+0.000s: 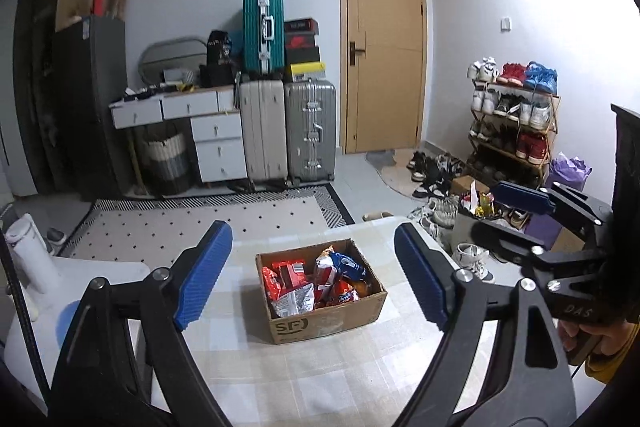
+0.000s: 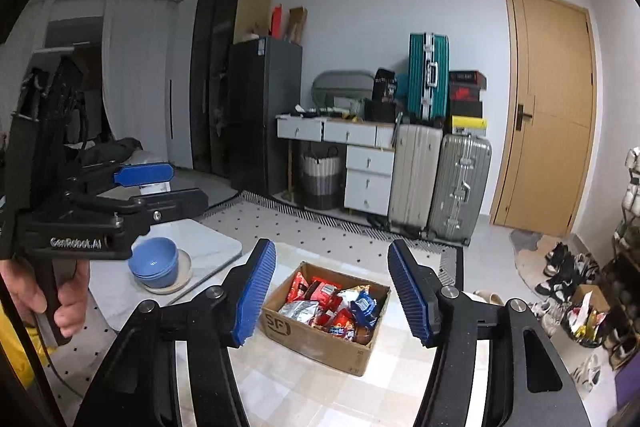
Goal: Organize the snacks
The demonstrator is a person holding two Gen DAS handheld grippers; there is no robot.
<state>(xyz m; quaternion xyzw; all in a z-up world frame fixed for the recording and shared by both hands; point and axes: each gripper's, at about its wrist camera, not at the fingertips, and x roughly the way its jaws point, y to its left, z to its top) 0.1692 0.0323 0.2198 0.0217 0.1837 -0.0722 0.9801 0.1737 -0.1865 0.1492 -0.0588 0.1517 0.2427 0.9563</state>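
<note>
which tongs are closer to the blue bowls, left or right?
Left. The left tongs hang above and just left of the blue bowls on the white side table; the right tongs sit further right, over the snack box.

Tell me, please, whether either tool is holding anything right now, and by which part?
Nothing is held: the left tool and right tool both stand open and empty above the snack box.
</note>
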